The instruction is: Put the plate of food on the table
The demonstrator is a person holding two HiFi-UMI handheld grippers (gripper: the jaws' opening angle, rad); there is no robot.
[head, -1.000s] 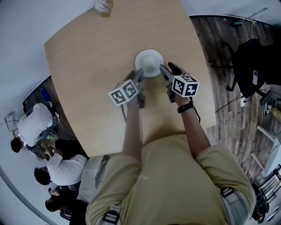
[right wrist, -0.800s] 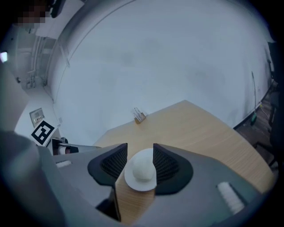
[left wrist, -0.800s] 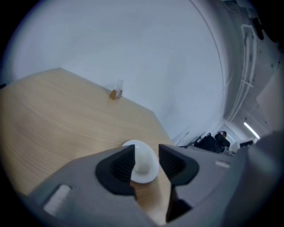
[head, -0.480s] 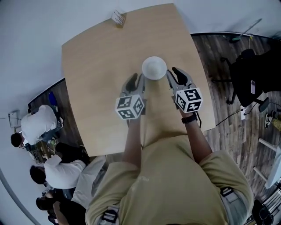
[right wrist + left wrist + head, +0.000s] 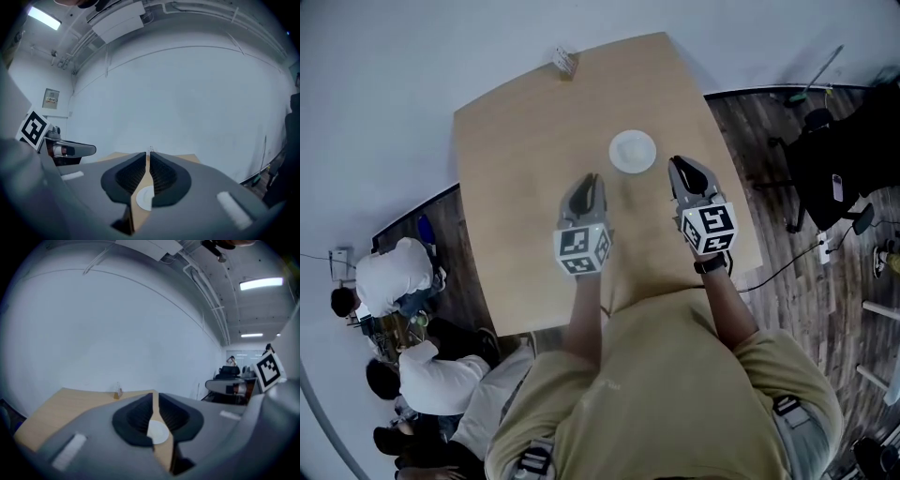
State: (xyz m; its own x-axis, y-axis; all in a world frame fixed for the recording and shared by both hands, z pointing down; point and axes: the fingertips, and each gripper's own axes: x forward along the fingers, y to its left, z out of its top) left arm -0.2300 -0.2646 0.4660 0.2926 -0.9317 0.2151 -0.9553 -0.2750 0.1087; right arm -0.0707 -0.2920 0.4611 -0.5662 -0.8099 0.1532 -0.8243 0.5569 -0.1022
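White slivers are all the gripper views catch of the plate (image 5: 633, 151), and any food on it cannot be made out. Round and pale, it sits on the wooden surface (image 5: 516, 169) ahead of and between the left hand-held gripper (image 5: 590, 180) and the right hand-held gripper (image 5: 678, 165), touching neither. Their jaws have just been closing and stand almost together, empty.

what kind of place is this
Likely an office or lab workroom: a wooden table, a black office chair on plank flooring, seated people nearby, and ceiling strip lights.
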